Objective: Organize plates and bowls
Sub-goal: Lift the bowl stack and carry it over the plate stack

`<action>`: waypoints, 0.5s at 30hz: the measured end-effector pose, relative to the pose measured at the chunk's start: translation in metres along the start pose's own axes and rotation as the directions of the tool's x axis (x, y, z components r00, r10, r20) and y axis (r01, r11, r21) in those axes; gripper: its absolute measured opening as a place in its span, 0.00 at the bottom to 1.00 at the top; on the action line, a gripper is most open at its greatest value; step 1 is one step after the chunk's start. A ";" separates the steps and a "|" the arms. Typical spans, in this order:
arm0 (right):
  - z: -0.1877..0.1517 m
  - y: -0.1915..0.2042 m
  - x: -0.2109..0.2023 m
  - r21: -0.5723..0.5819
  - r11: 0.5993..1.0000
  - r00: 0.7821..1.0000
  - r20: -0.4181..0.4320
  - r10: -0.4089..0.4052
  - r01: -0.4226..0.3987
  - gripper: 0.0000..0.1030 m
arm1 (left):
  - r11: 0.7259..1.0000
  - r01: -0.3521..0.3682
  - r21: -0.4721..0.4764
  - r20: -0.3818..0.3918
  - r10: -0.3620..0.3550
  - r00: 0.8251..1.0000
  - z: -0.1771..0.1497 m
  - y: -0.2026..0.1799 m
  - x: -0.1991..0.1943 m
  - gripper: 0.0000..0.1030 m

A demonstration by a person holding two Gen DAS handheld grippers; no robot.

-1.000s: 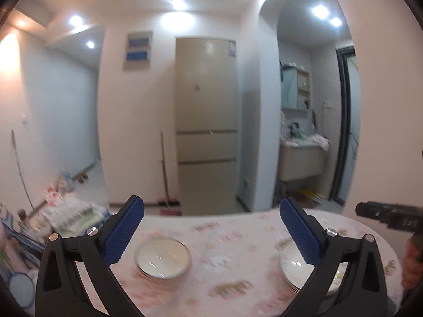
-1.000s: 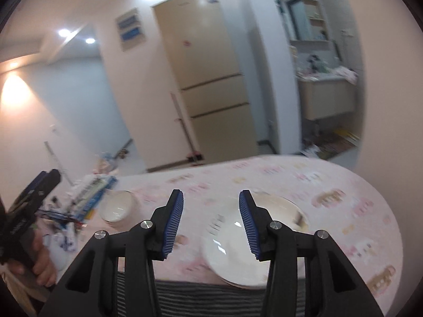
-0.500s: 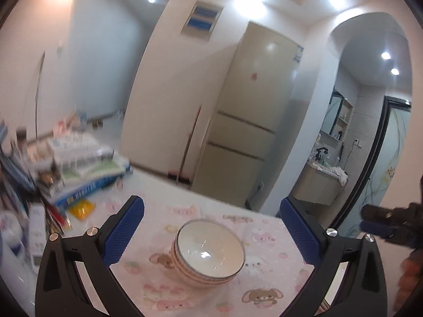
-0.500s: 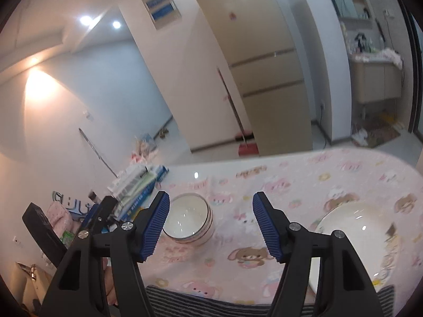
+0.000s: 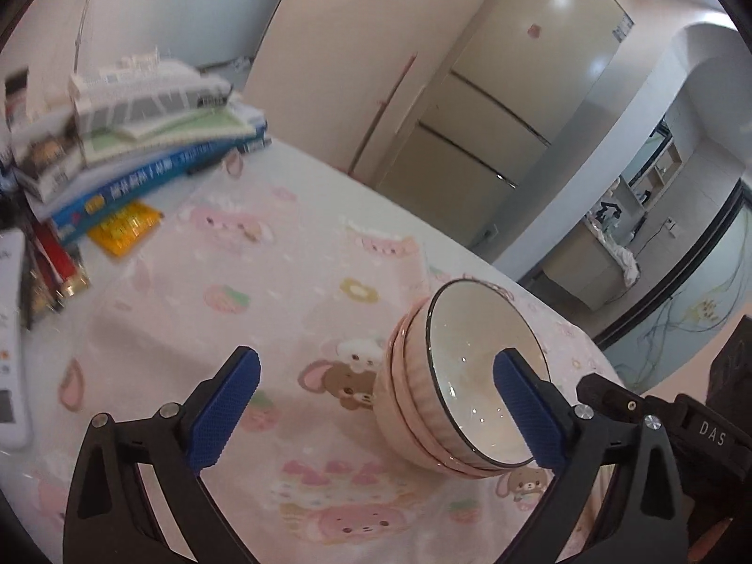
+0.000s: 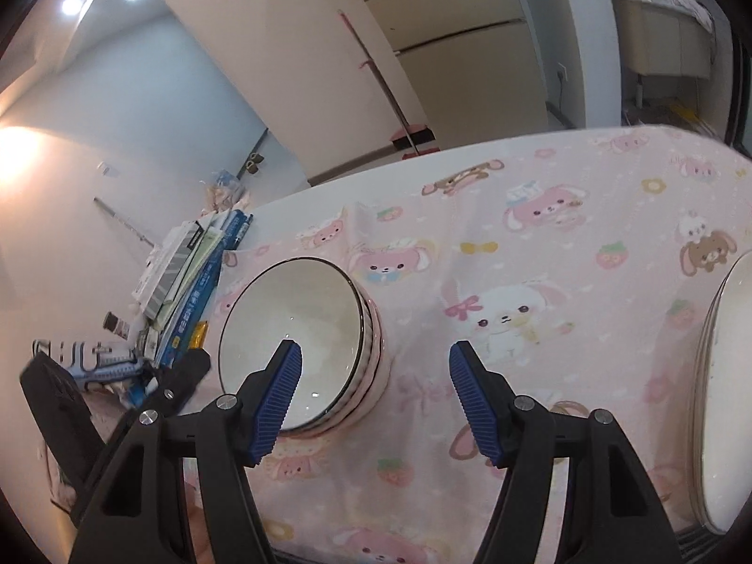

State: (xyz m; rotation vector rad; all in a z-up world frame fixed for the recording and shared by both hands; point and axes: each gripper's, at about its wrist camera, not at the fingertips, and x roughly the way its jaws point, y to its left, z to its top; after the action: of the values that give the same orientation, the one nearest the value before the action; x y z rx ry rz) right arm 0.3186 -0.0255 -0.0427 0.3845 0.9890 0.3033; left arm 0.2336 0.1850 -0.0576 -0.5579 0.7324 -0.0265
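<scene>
I have both grippers, left [image 5: 376, 411] and right [image 6: 373, 392], spread wide and empty beside the stacked bowls [image 6: 301, 343]; plates [image 6: 724, 390] sit right of them. A careless nudge could topple the stack.

The stacked bowls [image 5: 463, 385] look like glazed ceramic, glossy white inside with a thin dark rim and ribbed pink outsides, and the plates [image 6: 724, 385] share the same shiny white glaze. They sit on a soft, matt pink cloth [image 6: 540, 254] printed with cartoon animals. Both the left gripper [image 5: 376, 404] and right gripper [image 6: 373, 399] are matt black plastic with small metal screws, their fingers [image 6: 277, 395] faced with ridged blue rubbery pads.
</scene>
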 end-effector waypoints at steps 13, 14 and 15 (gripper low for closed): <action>-0.015 -0.002 0.049 0.017 0.991 0.991 -0.033 0.131 -0.131 0.44 | 0.988 0.090 -0.122 -0.105 -0.103 0.989 -0.015 0.021 0.034 0.73; -0.016 0.000 0.049 0.012 0.993 0.992 -0.023 0.121 -0.120 0.44 | 0.990 0.088 -0.115 -0.107 -0.100 0.989 -0.016 0.019 0.035 0.72; -0.017 0.001 0.051 0.003 0.994 0.994 -0.027 0.106 -0.106 0.44 | 0.991 0.083 -0.108 -0.112 -0.095 0.989 -0.016 0.015 0.035 0.69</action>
State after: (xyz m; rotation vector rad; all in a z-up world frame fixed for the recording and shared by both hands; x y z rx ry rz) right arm 0.3307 0.0001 -0.0888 0.4366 0.9972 0.4046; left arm 0.2474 0.1830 -0.0969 -0.6920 0.8262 -0.1060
